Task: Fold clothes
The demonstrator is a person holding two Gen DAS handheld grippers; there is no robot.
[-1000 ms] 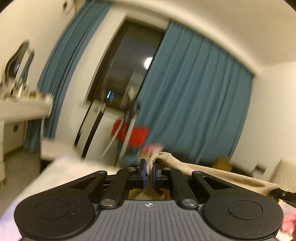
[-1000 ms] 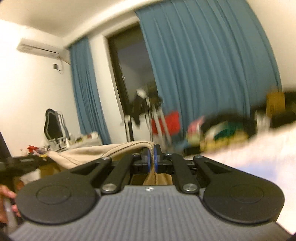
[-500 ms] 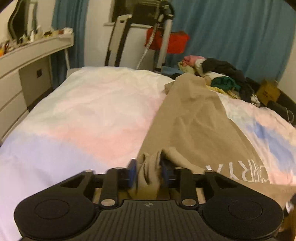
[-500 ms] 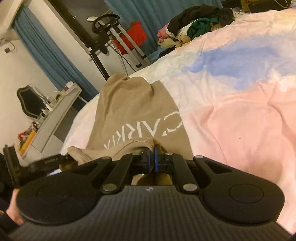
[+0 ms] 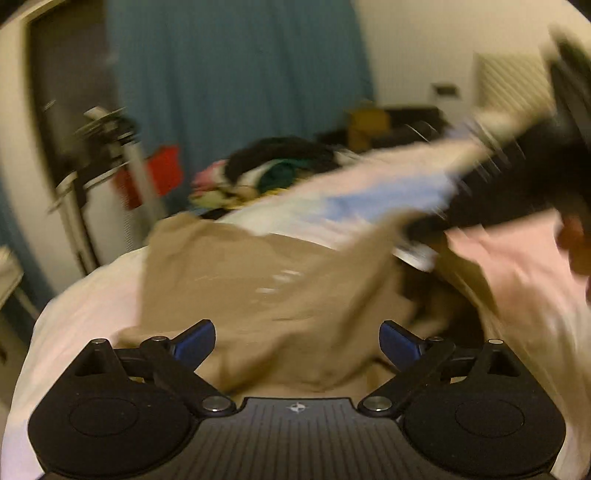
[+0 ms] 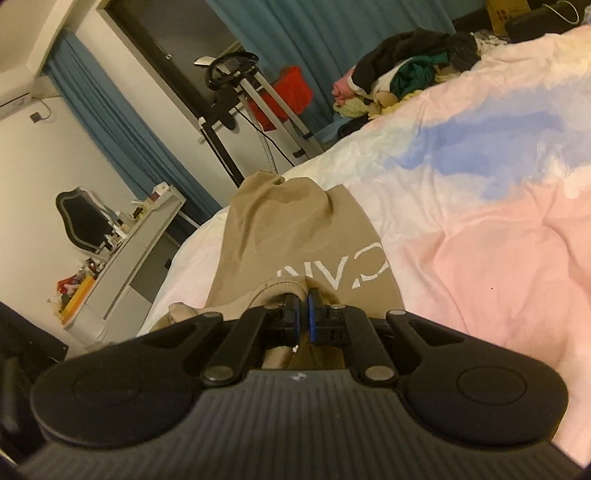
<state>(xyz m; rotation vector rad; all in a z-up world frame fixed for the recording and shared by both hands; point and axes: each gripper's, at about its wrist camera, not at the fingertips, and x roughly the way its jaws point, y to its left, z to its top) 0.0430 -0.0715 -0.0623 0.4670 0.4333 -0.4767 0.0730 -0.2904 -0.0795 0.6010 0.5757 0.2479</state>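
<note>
A tan T-shirt [image 6: 295, 236] with white lettering lies lengthwise on the pink, white and blue bedspread [image 6: 498, 229]. My right gripper [image 6: 303, 314] is shut on the shirt's near edge, low over the bed. In the blurred left wrist view the same tan shirt [image 5: 258, 288] lies spread in front of my left gripper [image 5: 297, 338], whose jaws stand wide open and hold nothing. The right gripper shows there as a dark shape [image 5: 517, 184] at the upper right, with tan cloth trailing from it.
A pile of mixed clothes [image 6: 402, 81] sits at the bed's far end. An exercise machine [image 6: 236, 92] and a red item [image 6: 291, 92] stand before teal curtains [image 6: 332, 29]. A white dresser [image 6: 122, 258] with clutter lines the left wall.
Both grippers swung the shirt down from the air onto the bed. The left gripper has since opened and let go of the shirt. The right stays shut on it.
</note>
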